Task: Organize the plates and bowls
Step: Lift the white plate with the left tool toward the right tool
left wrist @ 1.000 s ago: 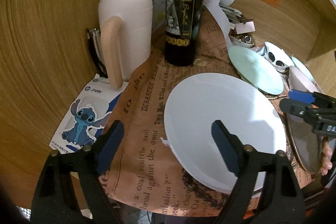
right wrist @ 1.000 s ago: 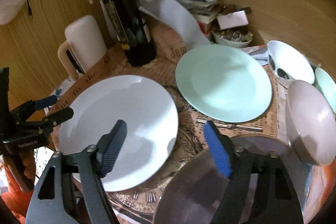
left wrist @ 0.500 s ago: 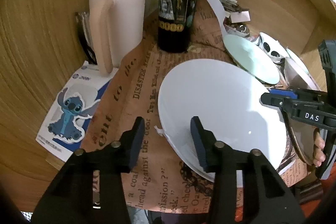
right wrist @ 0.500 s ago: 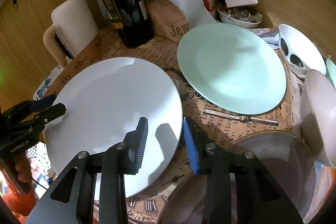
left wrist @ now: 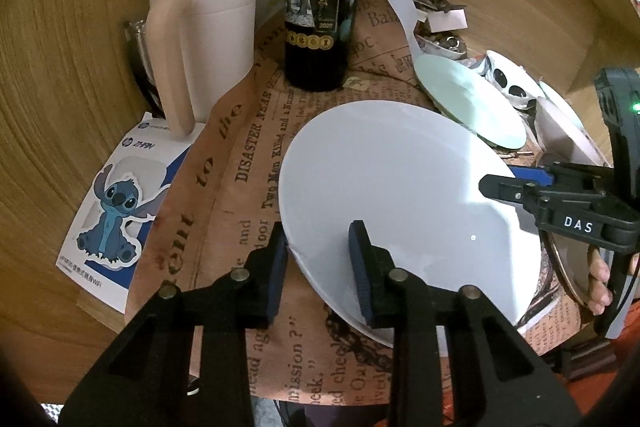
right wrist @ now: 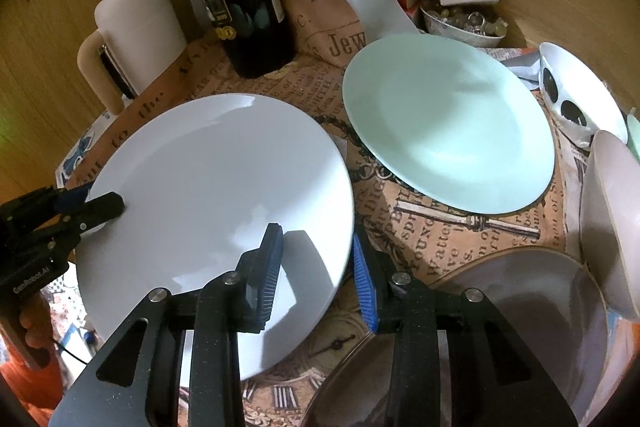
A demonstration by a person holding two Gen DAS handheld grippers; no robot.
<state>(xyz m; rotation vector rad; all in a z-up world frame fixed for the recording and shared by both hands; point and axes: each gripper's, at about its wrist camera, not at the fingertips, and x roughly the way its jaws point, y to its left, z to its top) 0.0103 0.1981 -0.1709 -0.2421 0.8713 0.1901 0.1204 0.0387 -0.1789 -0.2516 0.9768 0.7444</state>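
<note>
White plate [left wrist: 404, 195] lies on the newsprint cloth [left wrist: 240, 163], its opposite rims between the pads of the left gripper [left wrist: 318, 267], jaws closing, and the right gripper [right wrist: 316, 271], narrowly set; pad contact is hard to judge. Beyond, a mint plate [right wrist: 448, 131]; bowls at right are cropped.

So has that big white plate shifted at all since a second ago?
Cannot tell. The white plate lies in the same place beside the wine bottle; only the jaws have closed on its rim, on opposite sides.
</note>
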